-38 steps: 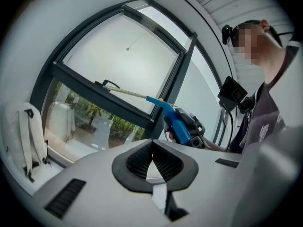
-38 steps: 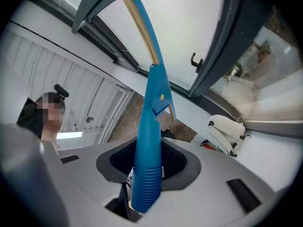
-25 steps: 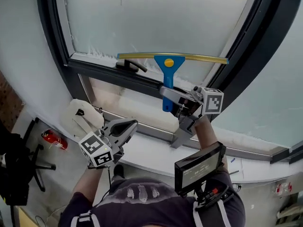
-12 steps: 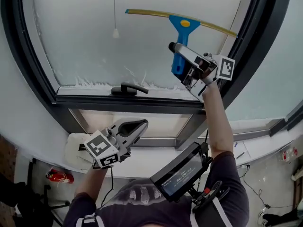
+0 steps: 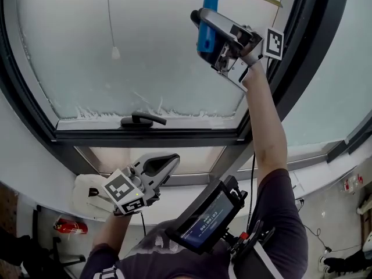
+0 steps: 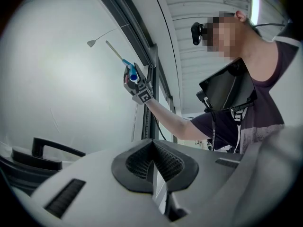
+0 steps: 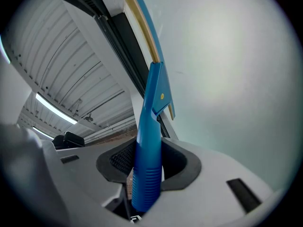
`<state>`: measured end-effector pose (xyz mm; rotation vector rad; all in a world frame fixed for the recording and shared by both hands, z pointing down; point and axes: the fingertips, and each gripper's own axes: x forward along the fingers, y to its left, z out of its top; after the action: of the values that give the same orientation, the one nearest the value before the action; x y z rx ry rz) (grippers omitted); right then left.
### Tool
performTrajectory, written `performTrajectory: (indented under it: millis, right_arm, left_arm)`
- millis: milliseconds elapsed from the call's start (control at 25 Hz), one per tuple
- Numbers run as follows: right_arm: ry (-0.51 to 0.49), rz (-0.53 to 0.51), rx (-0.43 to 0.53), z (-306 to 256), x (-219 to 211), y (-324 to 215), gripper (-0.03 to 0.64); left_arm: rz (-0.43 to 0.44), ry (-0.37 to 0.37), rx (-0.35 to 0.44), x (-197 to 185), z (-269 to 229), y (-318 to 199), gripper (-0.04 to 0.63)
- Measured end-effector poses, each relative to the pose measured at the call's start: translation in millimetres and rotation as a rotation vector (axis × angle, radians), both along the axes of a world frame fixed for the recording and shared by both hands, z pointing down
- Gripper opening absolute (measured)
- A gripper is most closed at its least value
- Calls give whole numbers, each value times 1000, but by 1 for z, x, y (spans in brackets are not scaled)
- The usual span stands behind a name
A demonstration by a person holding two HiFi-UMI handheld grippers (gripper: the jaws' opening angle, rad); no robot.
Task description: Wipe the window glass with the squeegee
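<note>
Change since a second ago: the squeegee (image 5: 207, 36) has climbed from just above the window handle (image 5: 139, 120) to the top of the pane. Its head is now partly cut off by the head view's upper edge. The right arm has stretched up with it, while the left gripper stays low.
Right gripper (image 5: 204, 29) fingers: closed narrow on the squeegee's blue handle, gripping it from both sides.
Handle in the jaws: the ribbed lower end sits deep between the dark pads (image 7: 119, 160); the smooth upper part rises out past the fingertips.
Squeegee position: high on the window glass (image 5: 145, 51), near the right side of the pane, with the blade running along the glass. Whether the edge actually touches cannot be told.
Squeegee look: a bright blue plastic handle widens into a flat head with a yellow spot. The head carries a long, thin yellowish blade rail (image 7: 139, 22) set crosswise.
Left gripper (image 5: 167, 160) fingers: drawn together with nothing between them. It is held low in front of the sill, well apart from the squeegee.
Window glass: pale and frosted, with ragged white streaks along its lower edge just above the window handle.
Pull cord: a thin cord ending in a small white bead (image 5: 115, 52) hangs in front of the pane, left of the squeegee.
Frame: a dark frame (image 5: 151, 137) surrounds the pane, and the black lever-type window handle lies along its bottom rail.
Person: the right forearm is raised, and a dark screen device (image 5: 203, 217) hangs at the chest.
</note>
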<state>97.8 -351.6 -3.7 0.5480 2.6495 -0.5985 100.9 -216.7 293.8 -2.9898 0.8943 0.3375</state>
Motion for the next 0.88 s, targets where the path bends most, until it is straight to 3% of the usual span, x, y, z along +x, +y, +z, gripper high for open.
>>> performTrajectory:
  millis: [240, 560, 880]
  right_arm:
    - [-13, -10, 48, -4, 1, 3, 135]
    - [-83, -13, -9, -8, 8, -9, 135]
    - [-153, 51, -93, -16, 17, -18, 135]
  left_arm:
    - [-8, 20, -1, -1, 21, -9, 8]
    - [-17, 28, -17, -2, 28, -23, 8]
    - [18, 33, -48, 7, 38, -21, 8]
